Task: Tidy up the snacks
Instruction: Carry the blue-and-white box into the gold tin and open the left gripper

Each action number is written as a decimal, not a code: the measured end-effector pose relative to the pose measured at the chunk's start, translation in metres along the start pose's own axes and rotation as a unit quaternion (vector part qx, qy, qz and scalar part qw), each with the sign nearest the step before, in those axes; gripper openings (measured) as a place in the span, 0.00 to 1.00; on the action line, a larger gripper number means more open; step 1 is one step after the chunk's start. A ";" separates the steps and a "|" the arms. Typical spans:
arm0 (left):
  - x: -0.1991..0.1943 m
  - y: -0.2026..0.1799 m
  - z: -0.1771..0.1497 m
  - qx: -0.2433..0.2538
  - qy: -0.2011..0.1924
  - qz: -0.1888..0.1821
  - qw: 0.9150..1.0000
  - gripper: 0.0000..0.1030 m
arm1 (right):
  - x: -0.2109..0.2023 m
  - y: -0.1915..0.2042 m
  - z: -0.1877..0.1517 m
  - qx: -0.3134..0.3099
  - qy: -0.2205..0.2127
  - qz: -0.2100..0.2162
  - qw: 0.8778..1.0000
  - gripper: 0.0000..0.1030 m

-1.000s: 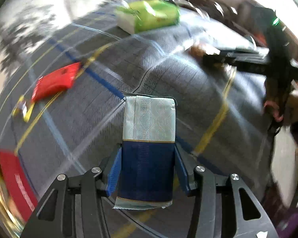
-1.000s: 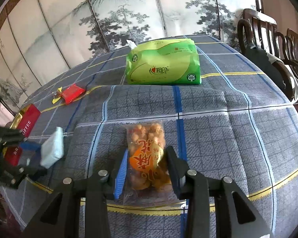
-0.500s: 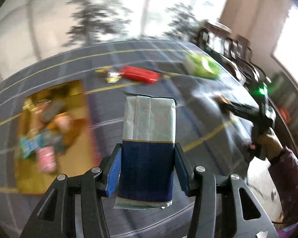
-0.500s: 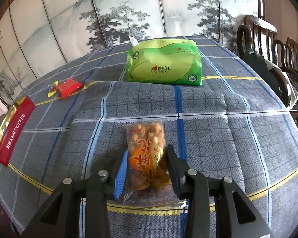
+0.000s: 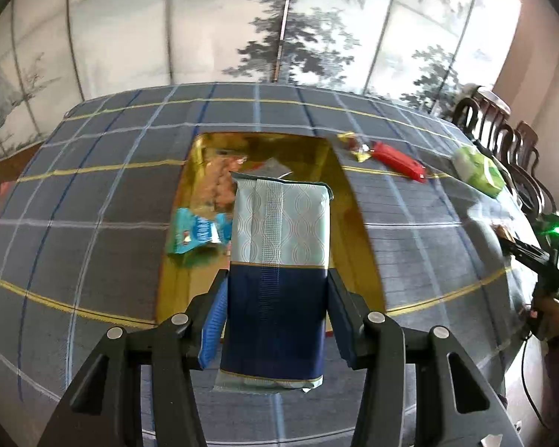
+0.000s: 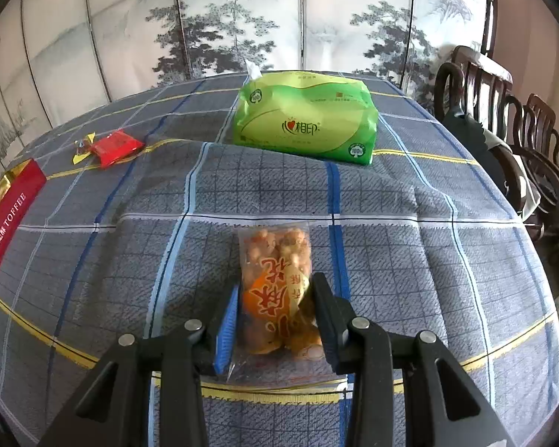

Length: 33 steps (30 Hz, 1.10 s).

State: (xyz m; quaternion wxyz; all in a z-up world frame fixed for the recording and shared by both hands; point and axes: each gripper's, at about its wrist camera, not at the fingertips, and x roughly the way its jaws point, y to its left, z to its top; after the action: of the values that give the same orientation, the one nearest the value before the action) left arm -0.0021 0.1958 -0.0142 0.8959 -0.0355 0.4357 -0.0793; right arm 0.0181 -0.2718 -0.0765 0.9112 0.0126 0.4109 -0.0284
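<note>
My left gripper [image 5: 275,298] is shut on a blue and pale-green snack packet [image 5: 279,253] and holds it above the near end of the gold box [image 5: 357,201], which holds several snacks, among them a teal packet [image 5: 195,232]. My right gripper [image 6: 275,309] is shut on a clear bag of orange fried snacks [image 6: 275,283] that rests on the tablecloth. A red packet [image 6: 117,147] and a yellow-wrapped candy [image 6: 82,149] lie at the far left; they also show in the left wrist view, the red packet [image 5: 398,160] right of the box.
A green tissue pack [image 6: 305,115] stands at the back of the table, also seen far right in the left wrist view [image 5: 479,169]. The box's red side [image 6: 7,219] is at the left edge. Dark wooden chairs [image 6: 503,119] stand beyond the right table edge.
My left gripper has swung left with the blue packet, from over bare cloth to above the gold box. My right gripper has stayed shut on the orange snack bag.
</note>
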 end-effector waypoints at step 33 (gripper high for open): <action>0.035 -0.037 0.022 0.042 -0.019 0.006 0.999 0.44 | 0.000 0.000 0.001 0.003 -0.001 0.003 1.000 0.37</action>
State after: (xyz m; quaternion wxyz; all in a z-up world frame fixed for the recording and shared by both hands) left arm 0.0323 0.1528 -0.0230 0.9051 0.0031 0.4154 -0.0910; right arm 0.0182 -0.2720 -0.0758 0.9116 0.0168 0.4099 -0.0273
